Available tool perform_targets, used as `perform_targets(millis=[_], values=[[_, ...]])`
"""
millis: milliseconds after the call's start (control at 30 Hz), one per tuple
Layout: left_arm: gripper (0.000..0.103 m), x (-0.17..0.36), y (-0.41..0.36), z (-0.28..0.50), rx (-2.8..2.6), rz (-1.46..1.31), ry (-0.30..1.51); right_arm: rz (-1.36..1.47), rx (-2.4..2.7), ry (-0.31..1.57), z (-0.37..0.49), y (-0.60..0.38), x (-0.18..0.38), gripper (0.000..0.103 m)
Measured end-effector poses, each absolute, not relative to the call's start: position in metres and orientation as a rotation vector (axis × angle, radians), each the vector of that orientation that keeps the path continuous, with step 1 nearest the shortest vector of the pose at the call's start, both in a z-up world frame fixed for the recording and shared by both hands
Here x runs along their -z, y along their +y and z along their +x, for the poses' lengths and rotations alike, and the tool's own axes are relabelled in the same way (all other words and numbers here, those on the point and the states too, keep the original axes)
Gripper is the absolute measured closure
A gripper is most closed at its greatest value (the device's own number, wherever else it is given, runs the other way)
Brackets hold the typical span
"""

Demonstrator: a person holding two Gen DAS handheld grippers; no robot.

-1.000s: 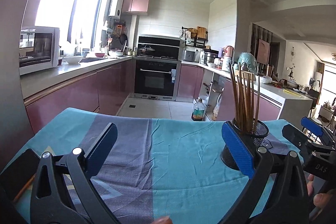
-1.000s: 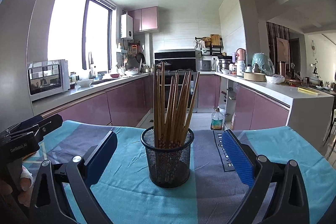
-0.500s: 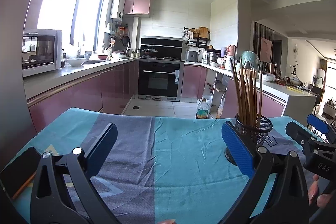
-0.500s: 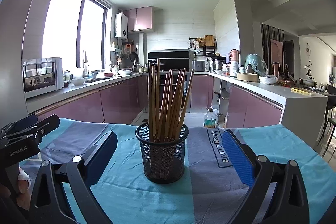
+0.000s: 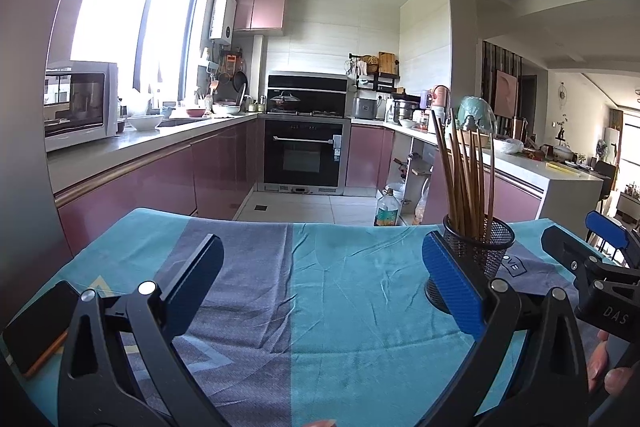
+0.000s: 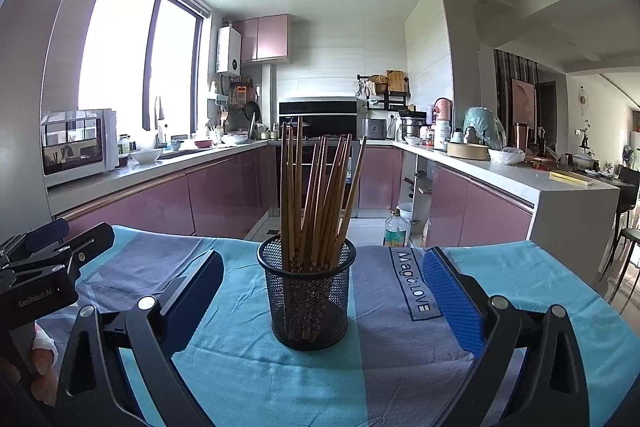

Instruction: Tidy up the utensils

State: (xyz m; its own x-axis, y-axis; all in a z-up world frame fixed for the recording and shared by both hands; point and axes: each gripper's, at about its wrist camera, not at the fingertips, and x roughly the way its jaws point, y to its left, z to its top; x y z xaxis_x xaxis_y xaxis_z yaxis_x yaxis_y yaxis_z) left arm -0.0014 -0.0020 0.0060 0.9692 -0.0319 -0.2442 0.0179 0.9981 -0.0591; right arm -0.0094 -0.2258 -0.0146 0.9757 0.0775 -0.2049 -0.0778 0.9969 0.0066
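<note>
we see chopsticks (image 6: 316, 195) in holder (image 6: 307, 301) | holder on surface (image 6: 520, 287), between right claw (image 6: 320, 301) fingers | holder right of left claw (image 5: 320, 291) | phone (image 5: 38, 327) left

Bright daylight from blown-out window (image 5: 132, 27) at left, sharp focus, fisheye-curved, vignetted edges

Black mesh holder (image 6: 307, 301), brown chopsticks (image 6: 316, 195), teal-and-grey cloth (image 6: 500, 291).
</note>
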Motion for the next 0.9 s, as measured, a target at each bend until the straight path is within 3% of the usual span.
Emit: perform_targets(millis=[900], values=[[0.005,-0.0055,-0.0022,-0.0052,0.027,-0.06,0.24,-0.004,-0.076,0.195,-0.009,-0.2254,0.0116,0.006]])
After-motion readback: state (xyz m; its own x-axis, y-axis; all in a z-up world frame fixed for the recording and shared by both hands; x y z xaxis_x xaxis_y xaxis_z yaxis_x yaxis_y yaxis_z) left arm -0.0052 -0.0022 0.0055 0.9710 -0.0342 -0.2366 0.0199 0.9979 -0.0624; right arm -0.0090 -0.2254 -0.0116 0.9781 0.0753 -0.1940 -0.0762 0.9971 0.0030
